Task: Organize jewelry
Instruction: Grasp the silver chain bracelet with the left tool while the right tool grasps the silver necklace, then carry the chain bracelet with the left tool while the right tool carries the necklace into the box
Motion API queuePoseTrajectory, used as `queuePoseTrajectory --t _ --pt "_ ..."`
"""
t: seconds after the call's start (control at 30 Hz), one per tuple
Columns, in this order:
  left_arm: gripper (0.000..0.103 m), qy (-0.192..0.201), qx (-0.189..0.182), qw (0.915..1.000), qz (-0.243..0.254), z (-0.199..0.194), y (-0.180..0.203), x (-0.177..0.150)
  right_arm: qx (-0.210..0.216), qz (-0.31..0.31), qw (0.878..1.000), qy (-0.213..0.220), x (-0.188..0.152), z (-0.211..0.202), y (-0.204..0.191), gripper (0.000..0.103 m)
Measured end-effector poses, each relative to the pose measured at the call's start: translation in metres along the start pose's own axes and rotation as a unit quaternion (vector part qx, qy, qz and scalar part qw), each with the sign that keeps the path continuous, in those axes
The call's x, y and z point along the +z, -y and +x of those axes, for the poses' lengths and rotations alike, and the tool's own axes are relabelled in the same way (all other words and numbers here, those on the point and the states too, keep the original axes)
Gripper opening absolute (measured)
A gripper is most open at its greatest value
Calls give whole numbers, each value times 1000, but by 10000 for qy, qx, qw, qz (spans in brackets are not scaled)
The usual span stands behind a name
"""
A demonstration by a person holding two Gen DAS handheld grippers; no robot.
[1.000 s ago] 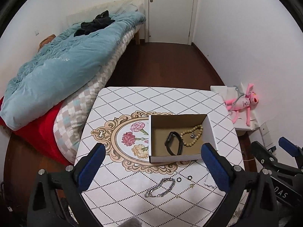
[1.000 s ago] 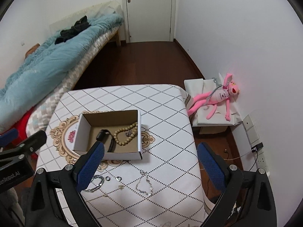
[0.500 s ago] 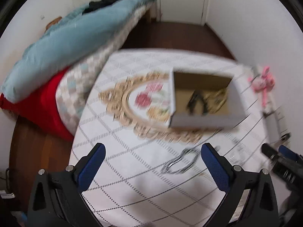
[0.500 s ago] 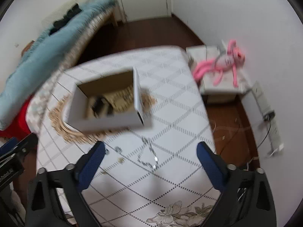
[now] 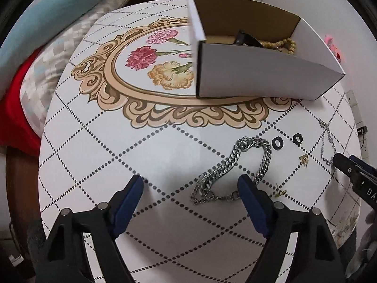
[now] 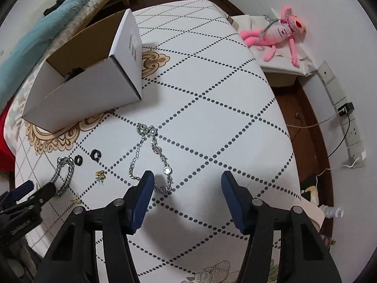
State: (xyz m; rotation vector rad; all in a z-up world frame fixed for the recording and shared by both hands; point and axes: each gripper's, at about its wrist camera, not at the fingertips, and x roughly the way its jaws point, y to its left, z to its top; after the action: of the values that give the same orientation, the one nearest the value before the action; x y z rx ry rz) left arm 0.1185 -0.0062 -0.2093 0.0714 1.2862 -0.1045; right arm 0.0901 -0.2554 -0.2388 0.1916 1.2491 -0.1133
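While both tongs are held released above the table [image 5: 99, 155], nothing is gripped by either. Inside the white cardboard box [image 5: 259, 80], a black band [image 5: 247, 40] and a string of tan beads [image 5: 284, 44] are seen. A heavy silver chain [image 5: 235, 167] is found on the tabletop just beside the left gripper [image 5: 190, 189], and a thin charm bracelet [image 6: 150, 155] just ahead of the right gripper [image 6: 187, 184]. Two black rings [image 6: 88, 157] and small gold earrings [image 6: 100, 175] are left between them.
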Motion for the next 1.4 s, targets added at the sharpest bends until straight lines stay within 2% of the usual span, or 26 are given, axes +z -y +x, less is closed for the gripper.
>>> queuePoseTrajectory --t 0.03,0.07,0.17,0.2,0.23,0.27,0.33,0.37,0.4,0.47,0.63,0.8,1.07,1.2,1.27,1.3,1.33,1.4 --pt "69 -24 -29 10000 -11 0 2 0 -33 -42 10000 35 -2 0 -1 60" --pt "66 -12 -17 10000 15 0 5 -1 -60 -73 9999 64 -2 0 -2 60" --pt "38 103 -70 9997 193 -4 17 -3 -129 -165 9996 204 -6 -2 -5 56" --pt "17 117 -87 9996 251 -5 20 -4 -108 -197 9994 258 -7 -2 -6 51" --pt "6 100 -123 9994 316 -5 24 -5 -84 -247 9992 310 -10 -3 -9 43" --pt "6 86 -166 9993 334 -5 26 -6 -46 -272 9991 328 -10 -5 -11 38" --pt "6 88 -236 9992 317 -6 29 -7 96 -307 9989 328 -11 -5 -17 11" --pt "6 80 -316 9991 283 -6 28 -8 146 -321 9989 314 -11 -6 -20 11" --pt "6 72 -381 9990 224 -7 27 -8 98 -331 9989 332 -12 -7 -24 1" --pt "6 55 -538 9985 92 -8 22 -9 146 -249 9991 326 -11 -7 -28 1" --pt "6 139 -743 9971 -77 -26 9 -6 836 291 9958 240 -9 -15 -19 0" --pt "6 341 -900 9953 -134 -49 0 2 1288 387 9902 384 -9 -40 -16 0" --pt "6 623 -1109 9918 -97 -85 2 8 1607 398 9837 698 1 -77 -4 0" --pt "6 621 -1013 9929 -64 -78 8 9 1672 537 9840 304 12 -58 6 1" --pt "6 541 -959 9939 -83 -67 9 6 1530 610 9863 -39 16 -38 7 4" --pt "6 489 -925 9945 -91 -62 9 5 1503 577 9869 -69 16 -32 6 12" --pt "6 427 -921 9948 -122 -56 8 3 1413 514 9886 -84 16 -26 3 24" --pt "6 348 -896 9952 -159 -48 8 0 1280 415 9908 -136 13 -15 -3 33"
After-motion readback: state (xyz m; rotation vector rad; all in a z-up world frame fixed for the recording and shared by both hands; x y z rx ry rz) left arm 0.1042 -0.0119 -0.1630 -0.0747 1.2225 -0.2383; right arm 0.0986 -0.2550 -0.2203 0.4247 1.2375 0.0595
